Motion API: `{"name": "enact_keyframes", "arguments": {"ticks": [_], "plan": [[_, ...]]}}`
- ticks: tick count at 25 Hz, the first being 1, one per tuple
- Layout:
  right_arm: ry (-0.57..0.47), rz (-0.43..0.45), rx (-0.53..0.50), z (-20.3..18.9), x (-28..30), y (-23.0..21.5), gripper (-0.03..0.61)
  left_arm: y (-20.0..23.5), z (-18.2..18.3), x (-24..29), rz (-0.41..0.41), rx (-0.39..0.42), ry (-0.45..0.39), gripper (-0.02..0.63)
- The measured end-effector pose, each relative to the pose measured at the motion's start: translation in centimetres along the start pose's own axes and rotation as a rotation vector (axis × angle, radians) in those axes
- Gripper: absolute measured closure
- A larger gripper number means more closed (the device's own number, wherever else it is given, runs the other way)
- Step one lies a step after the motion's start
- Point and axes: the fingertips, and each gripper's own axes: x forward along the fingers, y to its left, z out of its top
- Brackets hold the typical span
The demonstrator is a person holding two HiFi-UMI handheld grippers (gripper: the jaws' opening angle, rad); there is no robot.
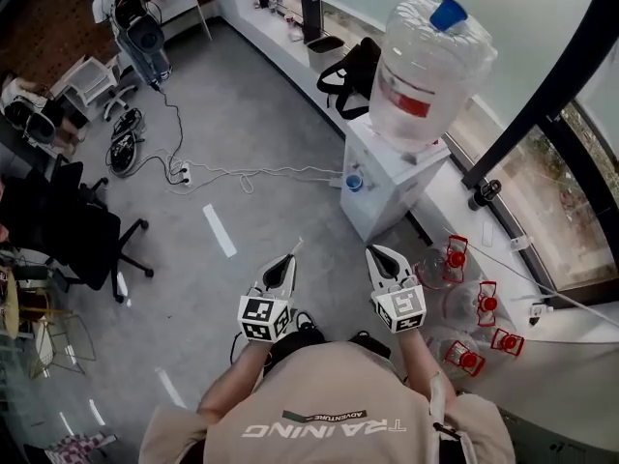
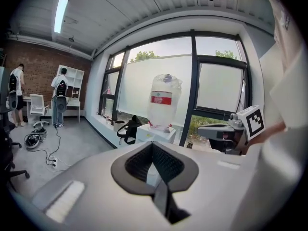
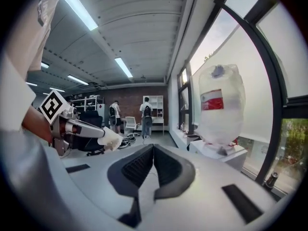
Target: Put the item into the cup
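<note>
Both grippers are held at waist height over the grey floor, facing a white water dispenser [image 1: 387, 177] that carries a big clear bottle [image 1: 426, 66]. My left gripper [image 1: 291, 254] is shut with nothing between its jaws, which also meet in the left gripper view [image 2: 153, 146]. The right gripper [image 1: 374, 253] is likewise shut and empty, as in its own view [image 3: 153, 148]. Several clear containers with red lids [image 1: 486, 304] stand on the window ledge to the right. A small blue cup [image 1: 354, 182] sits at the dispenser's front. No loose item shows near the grippers.
A black bag [image 1: 350, 71] lies behind the dispenser by the window. Cables and a power strip [image 1: 184, 174] trail across the floor. A black office chair [image 1: 82, 230] stands at the left. Two people [image 2: 60, 97] stand by desks at the room's far end.
</note>
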Motion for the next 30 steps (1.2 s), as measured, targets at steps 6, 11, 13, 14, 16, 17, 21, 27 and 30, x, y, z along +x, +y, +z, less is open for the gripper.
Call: {"name": "enact_keyframes", "arguments": {"ticks": [6,11,13,14,16,17,21,27,30], "plan": [[0.015,-0.140,0.053,-0.3,3.0,0.2,0.567,4.0,1.6,3.5,-0.132,0.041,0.014,0.604],[0.049,-0.201,0.084,-1.6,4.4,-0.8,0.566,6.3,1.3,6.0,-0.182,0.008,0.042,0.604],[0.043,-0.224,0.090,-1.8,5.4,-2.0,0.566,7.4,1.2,7.7,-0.186,0.012,0.056,0.604],[0.040,-0.234,0.094,-1.8,5.8,-2.6,0.566,7.7,1.1,8.6,-0.190,0.011,0.065,0.604],[0.037,-0.255,0.106,-2.2,6.6,-3.8,0.566,8.1,1.1,10.3,-0.204,0.018,0.082,0.604],[0.036,-0.264,0.114,-2.5,7.1,-4.5,0.566,8.2,1.2,11.2,-0.212,0.027,0.088,0.604],[0.038,-0.298,0.148,-3.7,10.7,-7.5,0.566,9.2,2.5,15.5,-0.248,0.078,0.114,0.604],[0.031,-0.283,0.135,-2.4,16.3,-10.2,0.566,10.5,5.5,20.8,-0.292,0.128,0.148,0.604],[0.046,-0.268,0.151,-2.6,18.4,-11.4,0.566,10.3,6.1,23.5,-0.321,0.137,0.155,0.604]]}}
